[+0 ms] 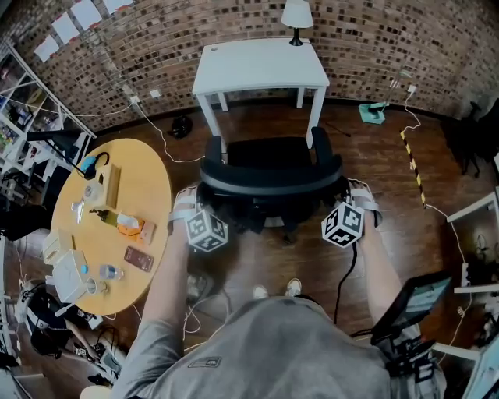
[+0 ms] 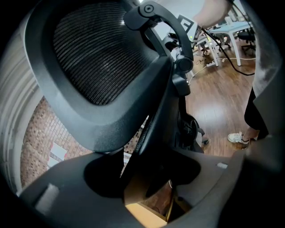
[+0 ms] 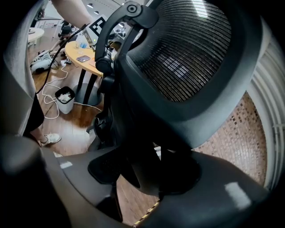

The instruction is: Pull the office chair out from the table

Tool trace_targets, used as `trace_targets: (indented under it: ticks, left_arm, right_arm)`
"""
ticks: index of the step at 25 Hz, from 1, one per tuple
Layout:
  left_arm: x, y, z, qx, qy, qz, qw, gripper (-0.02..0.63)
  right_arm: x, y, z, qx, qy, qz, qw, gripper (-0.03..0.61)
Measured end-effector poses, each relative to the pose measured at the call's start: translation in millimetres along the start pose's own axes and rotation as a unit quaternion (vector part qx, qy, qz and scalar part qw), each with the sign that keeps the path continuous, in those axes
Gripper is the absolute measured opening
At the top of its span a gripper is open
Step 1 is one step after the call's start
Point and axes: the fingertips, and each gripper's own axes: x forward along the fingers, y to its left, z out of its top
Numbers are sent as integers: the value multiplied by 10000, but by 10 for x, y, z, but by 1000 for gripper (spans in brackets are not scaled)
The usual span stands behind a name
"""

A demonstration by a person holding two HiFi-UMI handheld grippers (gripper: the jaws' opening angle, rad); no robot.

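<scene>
The black office chair [image 1: 269,175] stands just in front of the white table [image 1: 261,66], its seat clear of the tabletop and its mesh back toward me. My left gripper [image 1: 201,204] is at the left edge of the backrest and my right gripper [image 1: 345,201] at the right edge. In the left gripper view the backrest rim [image 2: 98,67] runs down between the wide-set jaws of the left gripper [image 2: 142,173] and fills the gap. The right gripper view shows the same: the rim [image 3: 187,58] sits between the jaws of the right gripper [image 3: 147,173]. Both grip the chair.
A round yellow table [image 1: 148,179] with a bottle, a phone and small items stands close on the left. A lamp [image 1: 296,15] sits on the white table. Cables and a yellow-black strip [image 1: 412,160] lie on the wooden floor. My feet [image 1: 274,290] are behind the chair. A small bin [image 3: 65,99] stands under the round table.
</scene>
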Motion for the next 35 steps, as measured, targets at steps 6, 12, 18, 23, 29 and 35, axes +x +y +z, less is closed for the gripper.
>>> trace_targets:
  ticks: [6,12,18,23,29,35]
  left_arm:
    - [-9,20,0,8,-17,-5,10000,272]
    - [-21,-11,-10,28,-15,-24,10000,270]
    - [-82,-74,0,34,-14,-67,10000,270]
    - [-175,-135,20,58,-99,-33,9999,268]
    - [-275,-183,3,54,-189,-10,9998,270]
    - [-326,-187,3,-48,-342,49,9994,283]
  right_arm:
    - [-20,-3,15,-4,-12,-2,10000,259]
    - [-39,37,3,10,0,-11,10000,259]
    - [-88,87,-24,37,25,-7,10000,259]
    - [-171,134,-43,20,15,-6,10000,259]
    - [-282,220,-31,41,4,-47,10000,262]
    - [-310,236,-5,112,-14,-271,9996,279]
